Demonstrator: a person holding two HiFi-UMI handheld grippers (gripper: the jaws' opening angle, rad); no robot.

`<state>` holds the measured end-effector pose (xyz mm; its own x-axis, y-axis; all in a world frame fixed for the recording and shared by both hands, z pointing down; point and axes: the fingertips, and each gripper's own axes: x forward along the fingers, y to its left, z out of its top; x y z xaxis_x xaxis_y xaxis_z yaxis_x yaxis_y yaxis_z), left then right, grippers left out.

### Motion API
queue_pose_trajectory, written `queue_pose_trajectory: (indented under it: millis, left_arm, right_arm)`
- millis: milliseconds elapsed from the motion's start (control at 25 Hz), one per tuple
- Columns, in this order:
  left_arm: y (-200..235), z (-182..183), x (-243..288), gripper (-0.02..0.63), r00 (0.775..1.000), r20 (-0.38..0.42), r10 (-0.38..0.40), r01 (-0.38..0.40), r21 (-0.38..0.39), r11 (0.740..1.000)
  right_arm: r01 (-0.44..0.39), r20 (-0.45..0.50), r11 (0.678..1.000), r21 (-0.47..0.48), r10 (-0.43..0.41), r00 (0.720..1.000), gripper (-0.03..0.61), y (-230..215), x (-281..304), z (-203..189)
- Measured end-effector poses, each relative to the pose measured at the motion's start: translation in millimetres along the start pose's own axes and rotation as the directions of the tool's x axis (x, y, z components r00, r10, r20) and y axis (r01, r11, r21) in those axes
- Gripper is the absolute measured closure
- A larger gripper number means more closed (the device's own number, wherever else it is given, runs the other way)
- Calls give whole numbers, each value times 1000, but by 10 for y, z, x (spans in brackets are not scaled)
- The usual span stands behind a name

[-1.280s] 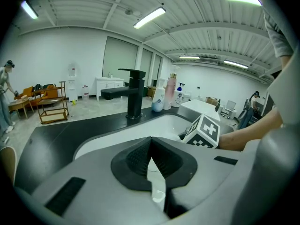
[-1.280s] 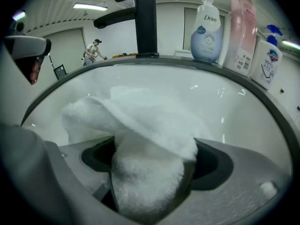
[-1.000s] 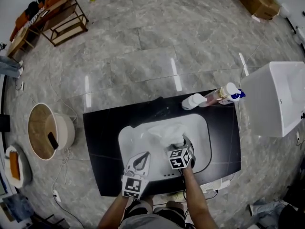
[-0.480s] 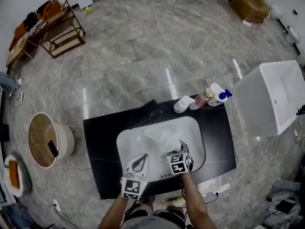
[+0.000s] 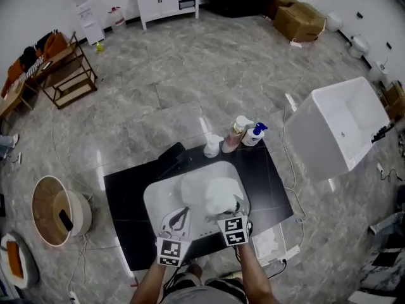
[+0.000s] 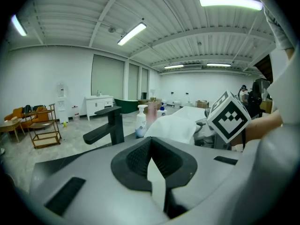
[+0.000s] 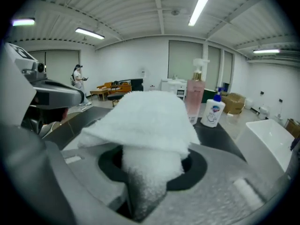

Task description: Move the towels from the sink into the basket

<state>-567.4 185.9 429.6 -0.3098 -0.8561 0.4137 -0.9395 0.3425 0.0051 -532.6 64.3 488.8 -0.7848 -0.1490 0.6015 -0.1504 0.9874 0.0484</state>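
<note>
Grey marble floor, black worktop with a white sink set in it, and we stand at its near edge.

Change over the last second: the right claw has just been closing, with the towel between its jaws. It now grips a bunched fold, and the rest drapes over the jaws in the right gripper view. The towel was slumped in the bowl before and now rides higher, so we judge pick done and lift under way, carry still to do. It is over the sink, nowhere near the basket yet.

The left claw is closed on nothing, hovering just beside the right one over the sink's near rim.

The white-on-white bowl hides whether another towel is left under the lifted one.

Surroundings:
- basket on the floor, well apart to our left, with something dark inside
- black faucet at the sink's far-left corner, likely snag point for a hanging towel tail on a swing left
- bottles along the far edge
- white basin on the floor to the right, clear of the route
- cables trail on the floor by the basket, so watch footing
</note>
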Motion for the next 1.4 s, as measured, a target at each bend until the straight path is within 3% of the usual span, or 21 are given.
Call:
queue_pose_trajectory:
  millis: [320,640,1040,1400]
  left_arm:
    - [-583,603,-138,604,992,96,-80,74,66,995]
    - [-1495,1040,-207,604,965,163,-208,187,135,973]
    - [-2916,1173,-264,604,901,161,-404,361,238,901]
    - [-4264,973,-265,604,824,97,-558,513,291,808]
  right_arm:
    - [132,155,990,54,-139,978,414,-371,-1141,370]
    - [295,237,947,127,-318,918,413,-822,-2414,250]
    - [490,222,836,247,-541,811,413,-1296,-3858,-571]
    - [615,114,718,327,-676,729,413,-1585,-4893,-1629]
